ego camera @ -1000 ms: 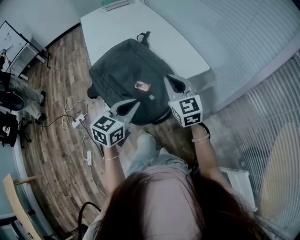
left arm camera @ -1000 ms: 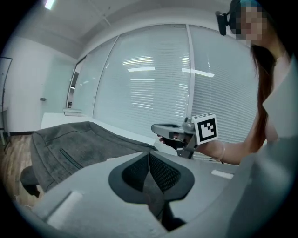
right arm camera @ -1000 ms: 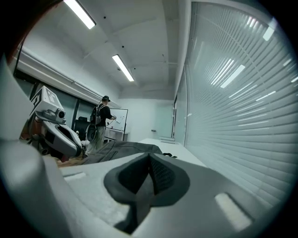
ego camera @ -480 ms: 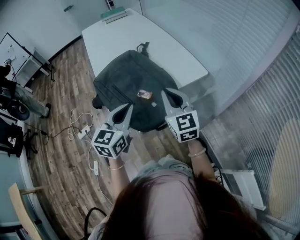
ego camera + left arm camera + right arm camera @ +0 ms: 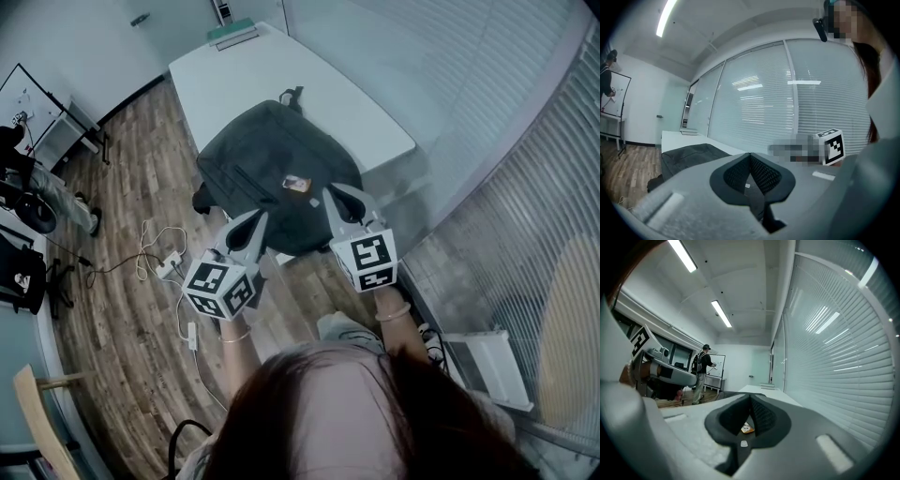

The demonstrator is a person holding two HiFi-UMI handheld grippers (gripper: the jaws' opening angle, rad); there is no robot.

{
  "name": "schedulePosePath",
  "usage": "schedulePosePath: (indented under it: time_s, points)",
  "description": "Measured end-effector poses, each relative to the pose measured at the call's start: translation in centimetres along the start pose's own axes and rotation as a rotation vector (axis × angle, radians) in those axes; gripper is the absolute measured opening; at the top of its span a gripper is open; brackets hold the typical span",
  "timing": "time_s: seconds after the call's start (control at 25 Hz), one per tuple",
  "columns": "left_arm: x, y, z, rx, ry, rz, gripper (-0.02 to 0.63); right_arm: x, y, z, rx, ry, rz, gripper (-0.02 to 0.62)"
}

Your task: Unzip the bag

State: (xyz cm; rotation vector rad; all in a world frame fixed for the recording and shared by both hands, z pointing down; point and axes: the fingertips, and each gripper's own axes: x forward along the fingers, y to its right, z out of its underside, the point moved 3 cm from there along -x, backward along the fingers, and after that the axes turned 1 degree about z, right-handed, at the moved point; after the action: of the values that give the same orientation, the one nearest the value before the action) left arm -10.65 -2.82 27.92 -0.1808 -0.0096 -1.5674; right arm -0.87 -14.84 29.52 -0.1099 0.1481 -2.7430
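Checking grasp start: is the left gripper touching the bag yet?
Apart. In the left gripper view the left gripper has its jaws shut on nothing, and the bag lies beyond, lower left.

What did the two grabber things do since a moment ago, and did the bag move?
Both grippers drew back toward the person. The right gripper went from over the bag's middle to its near part, and the left gripper slid back to the near edge. Neither took hold of anything or let go; both are shut and empty. The bag lies as before on the white table, untouched.
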Motion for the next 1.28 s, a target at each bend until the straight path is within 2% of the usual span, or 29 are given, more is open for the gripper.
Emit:
schedulePosePath:
  time_s: [0.32, 0.88, 1.28]
  points:
    - [-2.7, 0.8, -1.0, 0.012, 0.03, -0.013, 0.009, -1.9, -1.7, -1.9, -0.001, 0.013, 0.007, 0.003]
    - [-6.5, 2.0, -0.4, 0.012, 0.048, -0.002, 0.009, -4.0, -5.6, -3.3, -0.028, 0.024, -0.006, 0.003]
    - [-9.6, 2.4, -0.6, 0.016, 0.071, -0.037, 0.009, -5.2, -7.4, -4.2, -0.04, 0.042, -0.023, 0.003]
